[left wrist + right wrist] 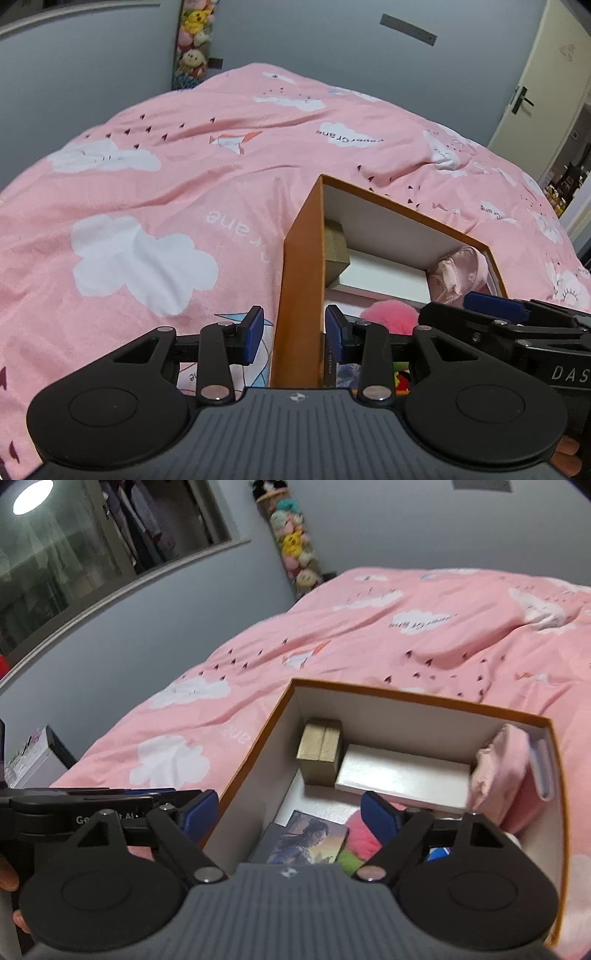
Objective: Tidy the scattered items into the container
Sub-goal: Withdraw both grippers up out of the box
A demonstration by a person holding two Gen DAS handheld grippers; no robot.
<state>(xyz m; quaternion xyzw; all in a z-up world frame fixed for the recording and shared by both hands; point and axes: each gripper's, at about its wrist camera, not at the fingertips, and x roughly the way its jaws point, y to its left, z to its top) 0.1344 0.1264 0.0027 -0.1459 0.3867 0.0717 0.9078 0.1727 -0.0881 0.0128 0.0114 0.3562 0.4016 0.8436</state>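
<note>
An orange box [299, 295] with white inner walls lies on the bed. My left gripper [294, 334] straddles its near left wall; the blue pads stand a little apart from the cardboard, so it is open. My right gripper [290, 814] is open wide over the box's [424, 698] near left corner, holding nothing. One of its fingers is outside the wall and the other above a pink pompom [364, 830]. Inside lie a gold case [319, 753], a flat white box [402, 775], a pink cloth [498, 775] and a picture card [306, 840].
A pink duvet [166, 206] printed with white clouds covers the bed around the box. Plush toys [194, 40] hang in the far corner against a grey wall. A door [532, 96] stands at the right. A small cabinet [33, 760] sits left of the bed.
</note>
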